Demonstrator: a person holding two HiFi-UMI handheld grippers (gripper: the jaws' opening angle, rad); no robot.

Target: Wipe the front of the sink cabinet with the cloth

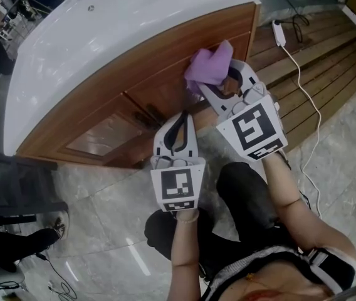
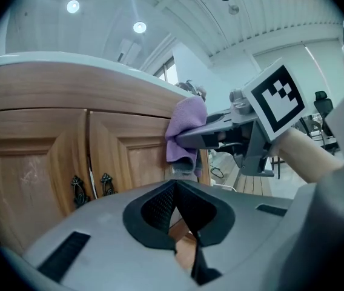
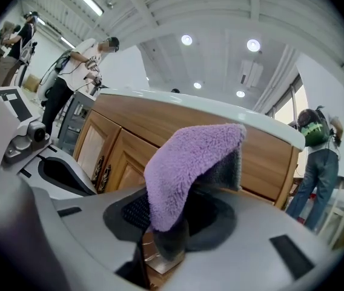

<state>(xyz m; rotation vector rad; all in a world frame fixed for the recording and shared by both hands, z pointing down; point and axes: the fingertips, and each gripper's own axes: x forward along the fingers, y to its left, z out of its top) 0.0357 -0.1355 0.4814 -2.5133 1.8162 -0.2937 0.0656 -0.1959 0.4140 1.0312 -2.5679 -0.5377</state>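
The purple fluffy cloth (image 1: pixel 210 68) lies folded over the tips of your right gripper (image 1: pixel 223 83), whose jaws are clamped on it. It is up at the right end of the brown wooden sink cabinet front (image 1: pixel 134 68), just under the overhanging edge of the white countertop (image 1: pixel 103 24). No view settles whether it presses the wood or sits just off it.

From the cloth, almost the whole front runs away to your left, its long axis following the countertop edge. I judge the wipe calls for a leftward sweep, then lower passes.

Your right gripper is the nearer one to the wood. Your left gripper (image 1: pixel 181 119) is pinched closed on nothing, lower down, near the dark ornate door handles (image 2: pixel 75 190) where the panelled doors meet.

Count: one cloth, two grippers, two doors, two handles.
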